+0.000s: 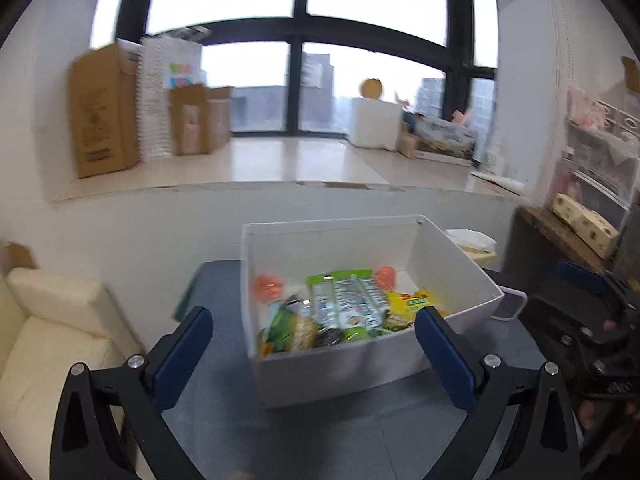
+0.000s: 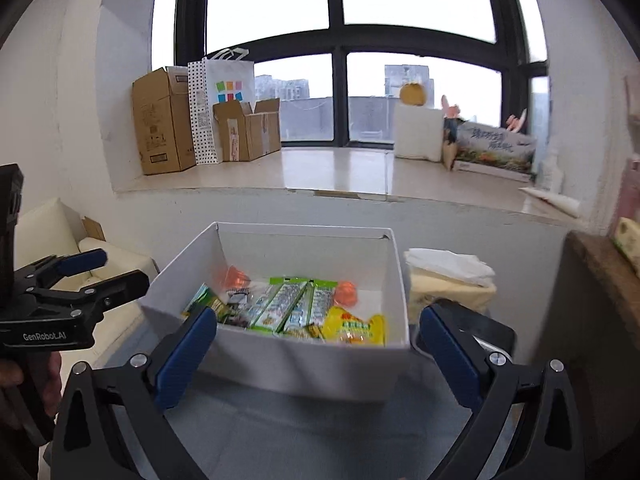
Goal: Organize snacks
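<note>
I am holding my left gripper (image 1: 314, 330) and right gripper (image 2: 316, 330) wide apart, gripping nothing. The snacks (image 2: 288, 310) are lying in the white box (image 2: 304, 368).

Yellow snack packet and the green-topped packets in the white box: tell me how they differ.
The yellow snack packet is yellow with a green label; the green-topped packets are pale with green ends. The yellow one is squat and single, lying near the box's right front corner; the green-topped ones are long and lie side by side mid-box. All lie inside the white box.
</note>
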